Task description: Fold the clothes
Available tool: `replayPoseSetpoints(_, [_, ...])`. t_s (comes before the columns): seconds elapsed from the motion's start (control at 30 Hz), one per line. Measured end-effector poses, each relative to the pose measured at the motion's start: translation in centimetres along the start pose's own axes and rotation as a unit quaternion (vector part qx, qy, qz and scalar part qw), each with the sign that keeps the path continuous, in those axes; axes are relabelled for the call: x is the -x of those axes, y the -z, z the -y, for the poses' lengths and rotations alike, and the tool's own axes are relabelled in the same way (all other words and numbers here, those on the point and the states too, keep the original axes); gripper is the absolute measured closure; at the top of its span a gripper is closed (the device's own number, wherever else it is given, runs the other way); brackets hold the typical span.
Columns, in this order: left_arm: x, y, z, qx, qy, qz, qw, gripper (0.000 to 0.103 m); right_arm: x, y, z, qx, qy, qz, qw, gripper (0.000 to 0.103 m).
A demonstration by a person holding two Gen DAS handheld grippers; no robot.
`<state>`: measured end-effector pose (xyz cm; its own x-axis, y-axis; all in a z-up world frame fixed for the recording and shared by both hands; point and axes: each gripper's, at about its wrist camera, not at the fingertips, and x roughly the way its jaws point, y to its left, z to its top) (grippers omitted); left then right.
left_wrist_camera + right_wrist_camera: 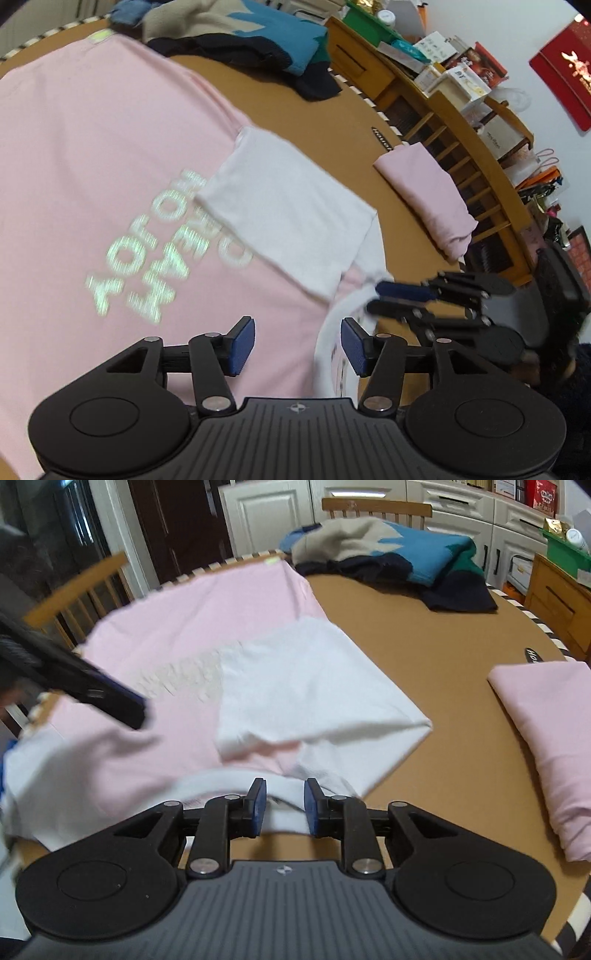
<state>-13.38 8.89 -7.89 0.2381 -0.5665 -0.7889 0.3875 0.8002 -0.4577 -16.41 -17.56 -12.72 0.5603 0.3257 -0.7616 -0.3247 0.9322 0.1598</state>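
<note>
A pink T-shirt (110, 166) with pale lettering and white sleeves lies spread on the brown table (295, 107). One white sleeve (288, 214) is folded in over its body. My left gripper (298, 345) hovers open above the pink cloth near the white collar (328, 332), with nothing between its pads. My right gripper (284, 806) stands slightly open at the collar (221, 779); the white band runs between its pads without being pinched. The left wrist view shows the right gripper (376, 297) at the collar's edge. A blurred left finger (110, 698) hangs over the shirt (192, 602).
A folded pink garment (554, 731) lies at the table's right edge. A heap of blue, beige and dark clothes (388, 550) sits at the far side. Wooden chairs (77, 590) stand behind the table. A cluttered wooden shelf (443, 122) runs along the right.
</note>
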Motion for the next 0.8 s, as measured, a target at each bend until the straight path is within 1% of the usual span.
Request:
replayPoseSetpoints(0.07, [0.5,0.8,-0.2,0.008,-0.005,0.001,1.0,0.048,-0.2,-0.2,0.2,-0.003,0.005,-0.006,1.0,0.079])
replayPoseSetpoints(0.13, [1.1,1.4,-0.3,0.011,-0.007,0.003,0.9999,0.048,-0.4,-0.5,-0.2,0.019,0.026,-0.012,0.999,0.085])
replayPoseSetpoints(0.17, [1.3,1.5,-0.3,0.011,-0.007,0.004,0.9999,0.048,-0.5,-0.6,-0.2,0.023,0.031,-0.015,0.999,0.088])
replayPoseSetpoints(0.2, [1.6,1.5,-0.4,0.01,-0.006,0.004,0.9999,0.048,-0.5,-0.7,-0.1,0.023,0.035,-0.018,0.999,0.095])
replayPoseSetpoints(0.27, [1.7,1.2,-0.4,0.011,0.003,0.004,0.9999,0.047,-0.6,-0.8,0.2,0.023,0.043,-0.024,0.999,0.101])
replayPoseSetpoints(0.33, [1.8,0.7,-0.4,0.013,0.011,0.005,0.9998,0.047,-0.7,-1.0,0.6,0.024,0.054,-0.029,0.998,0.101])
replayPoseSetpoints(0.43, [1.7,0.1,-0.7,0.012,0.021,0.006,0.9997,0.047,-1.0,-1.5,1.9,0.046,0.087,-0.033,0.995,0.101])
replayPoseSetpoints(0.63, [0.6,-0.7,-1.0,0.014,0.032,-0.001,0.9994,0.047,-1.5,-2.7,6.1,0.045,0.152,-0.032,0.987,0.1])
replayPoseSetpoints(0.73, [0.2,-0.3,-1.2,0.017,0.031,-0.008,0.9994,0.047,-1.5,-2.8,7.3,0.038,0.144,-0.024,0.989,0.099])
replayPoseSetpoints(0.8, [0.2,0.1,-1.5,0.022,0.026,-0.011,0.9994,0.047,-1.2,-2.6,7.3,0.037,0.143,-0.019,0.989,0.096])
